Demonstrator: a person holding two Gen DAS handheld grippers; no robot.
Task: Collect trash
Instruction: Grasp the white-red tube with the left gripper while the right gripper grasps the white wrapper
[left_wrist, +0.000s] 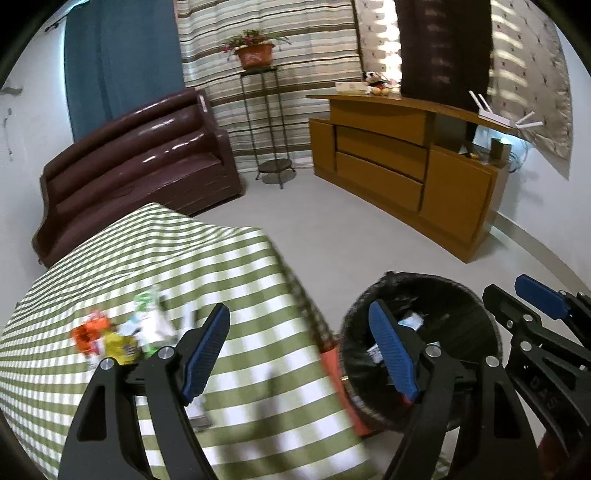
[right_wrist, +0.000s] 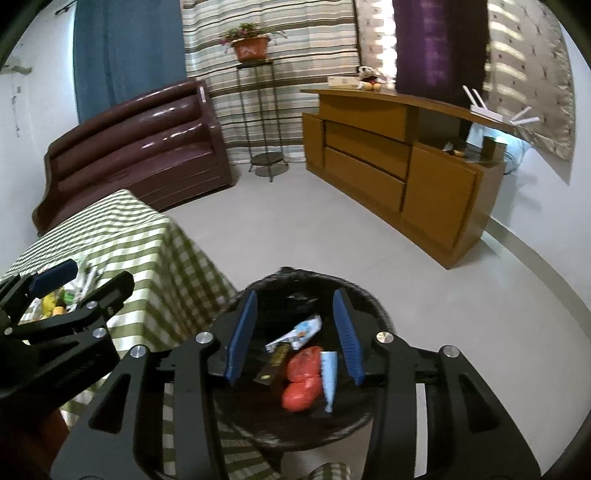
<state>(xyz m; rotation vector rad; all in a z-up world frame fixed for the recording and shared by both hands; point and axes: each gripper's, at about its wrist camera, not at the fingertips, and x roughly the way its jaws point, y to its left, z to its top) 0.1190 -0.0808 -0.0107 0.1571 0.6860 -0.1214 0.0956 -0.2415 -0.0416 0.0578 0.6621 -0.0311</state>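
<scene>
A pile of wrappers (left_wrist: 122, 332), orange, yellow, green and white, lies on the green-checked table (left_wrist: 240, 280). My left gripper (left_wrist: 299, 350) is open and empty above the table's right edge, to the right of the pile. A black-lined trash bin (left_wrist: 476, 314) stands on the floor beside the table. My right gripper (right_wrist: 297, 336) is open and empty right over the bin (right_wrist: 295, 424). Inside lie an orange wrapper (right_wrist: 303, 380), a light blue wrapper (right_wrist: 328, 376), a white-blue wrapper (right_wrist: 295, 334) and a dark wrapper (right_wrist: 275, 363). The left gripper (right_wrist: 79, 278) shows over the pile (right_wrist: 55, 301).
A dark red sofa (left_wrist: 140, 162) stands behind the table. A metal plant stand (left_wrist: 266, 122) with a potted plant is at the back. A wooden cabinet (left_wrist: 406, 166) stands at the right. Grey floor (left_wrist: 314, 229) lies between them.
</scene>
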